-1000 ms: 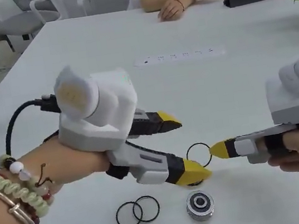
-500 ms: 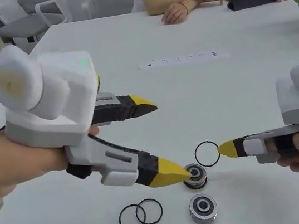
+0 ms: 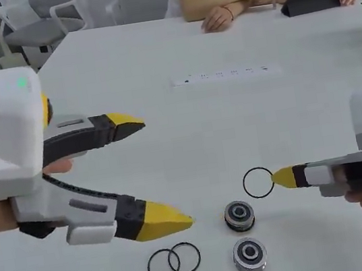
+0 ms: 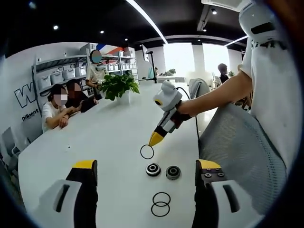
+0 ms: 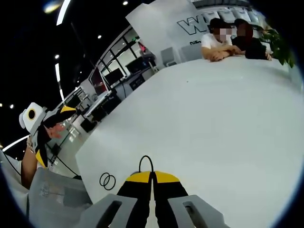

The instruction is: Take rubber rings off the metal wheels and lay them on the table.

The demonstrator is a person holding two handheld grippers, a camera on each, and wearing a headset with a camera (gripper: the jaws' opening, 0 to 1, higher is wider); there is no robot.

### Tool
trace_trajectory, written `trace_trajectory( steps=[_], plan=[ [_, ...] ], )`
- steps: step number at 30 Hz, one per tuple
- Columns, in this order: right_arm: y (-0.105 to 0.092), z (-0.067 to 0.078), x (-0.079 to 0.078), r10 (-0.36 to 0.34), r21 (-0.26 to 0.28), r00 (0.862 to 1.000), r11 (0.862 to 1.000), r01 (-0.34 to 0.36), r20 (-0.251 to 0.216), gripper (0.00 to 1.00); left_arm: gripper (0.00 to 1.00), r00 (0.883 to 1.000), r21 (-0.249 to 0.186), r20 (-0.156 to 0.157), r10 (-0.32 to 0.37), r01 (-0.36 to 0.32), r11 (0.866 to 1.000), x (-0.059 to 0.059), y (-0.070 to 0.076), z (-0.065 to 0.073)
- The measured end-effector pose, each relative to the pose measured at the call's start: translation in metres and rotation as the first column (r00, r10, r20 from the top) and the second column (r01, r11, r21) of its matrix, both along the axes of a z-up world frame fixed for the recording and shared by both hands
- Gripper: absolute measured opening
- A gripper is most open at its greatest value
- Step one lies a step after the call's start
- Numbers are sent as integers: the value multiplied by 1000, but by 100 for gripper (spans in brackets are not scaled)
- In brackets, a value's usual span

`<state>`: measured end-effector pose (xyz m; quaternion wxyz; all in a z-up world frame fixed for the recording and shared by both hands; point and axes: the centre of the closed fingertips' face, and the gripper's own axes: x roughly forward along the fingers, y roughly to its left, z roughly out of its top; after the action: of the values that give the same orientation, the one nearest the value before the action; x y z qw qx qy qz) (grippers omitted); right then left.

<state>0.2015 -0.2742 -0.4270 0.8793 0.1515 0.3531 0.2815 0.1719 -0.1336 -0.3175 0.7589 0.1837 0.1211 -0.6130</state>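
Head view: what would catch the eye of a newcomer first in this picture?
The right gripper, shut on a black rubber ring, holds it out over the white table. The big left gripper gapes open close to the camera. In front lie two metal wheels, close together, and two loose rings that overlap.

bright, even overhead light. ceiling strip point(image 4: 145, 20) and windows point(image 4: 179, 58) blown out. faint, soft shadows on white table point(image 3: 189, 141). fisheye bending at edges of both gripper views.
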Motion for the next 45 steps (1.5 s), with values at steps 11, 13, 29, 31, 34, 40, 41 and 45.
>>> trace_trajectory(
  steps=[11, 13, 29, 31, 34, 40, 41, 45],
  plan=[
    [-2, 9, 1, -15, 18, 1000, 1000, 14, 21, 0, 89, 996, -35, -18, 85, -85, 996, -6, 26, -3],
    [-3, 11, 2, -18, 25, 1000, 1000, 18, 25, 0, 90, 995, -40, -24, 97, -97, 994, -9, 30, -5],
    [-8, 25, 4, -45, 62, 998, 997, 42, 54, 0, 94, 978, -60, -81, 195, -200, 978, -12, 56, -24],
    [-8, 27, 5, -50, 70, 997, 996, 46, 57, 0, 94, 974, -62, -91, 207, -213, 975, -13, 58, -27],
    [-6, 28, 3, -48, 74, 997, 996, 44, 53, 0, 95, 971, -54, -109, 215, -222, 974, -15, 58, -35],
    [4, 38, 1, -21, 75, 997, 997, 15, 78, 0, 96, 964, -40, -139, 225, -233, 972, -21, 59, -50],
    [5, 39, 0, -16, 71, 997, 997, 10, 81, 0, 96, 964, -38, -144, 226, -233, 972, -22, 58, -52],
    [12, 42, -1, 5, 61, 995, 998, -11, 96, 0, 96, 962, -20, -160, 222, -228, 973, -26, 57, -61]
  ],
)
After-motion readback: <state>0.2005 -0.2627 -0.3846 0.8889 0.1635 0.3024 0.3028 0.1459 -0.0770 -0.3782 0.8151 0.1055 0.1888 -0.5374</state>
